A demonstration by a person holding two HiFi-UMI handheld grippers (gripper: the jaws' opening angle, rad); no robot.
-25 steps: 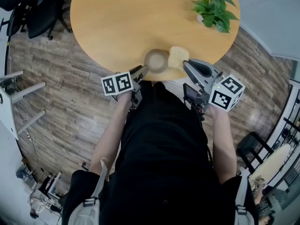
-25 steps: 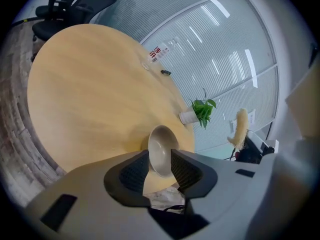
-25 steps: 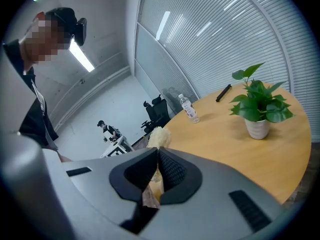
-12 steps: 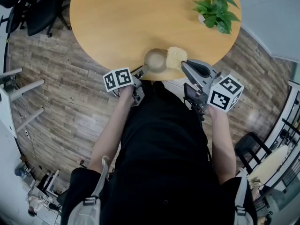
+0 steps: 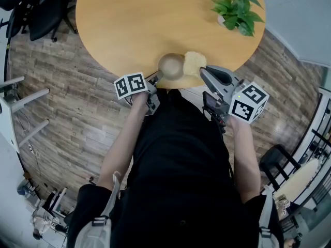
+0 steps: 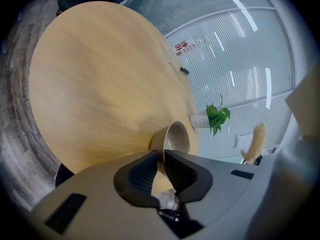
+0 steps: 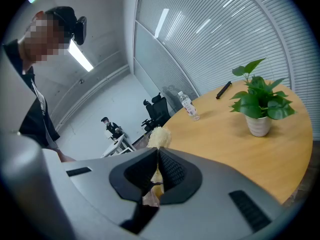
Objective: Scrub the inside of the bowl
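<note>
Two grippers are at work, each in one of the person's hands. On the left gripper [image 6: 162, 156] the jaws have just been closing and now stand nearly together, with the near rim of the bowl [image 6: 177, 136] pinched between the dark ribbed pads [image 6: 137, 173]. On the right gripper [image 7: 156, 154] the jaws are clamped on a pale yellow sponge [image 7: 159, 136], whose fluffy top sticks out above the fingertips.

From the head view the beige bowl sits at the near edge of the round wooden table [image 5: 134, 25], right in front of the person, with the left gripper reaching it from the lower left. The sponge hangs just beside the bowl's right side, outside its hollow; whether the two touch I cannot tell. Behind each pair of jaws sits a cube with square markers [image 5: 130, 88].

Farther out on the table a small green plant [image 7: 257, 101] stands in a white pot near the far right edge, well apart from the bowl. A clear bottle [image 7: 189, 106] stands at the far side, and a dark pen [image 7: 223, 89] lies near the plant. Black office chairs [image 5: 36, 9] stand on the wood-plank floor [image 5: 77, 102] to the left of the table
</note>
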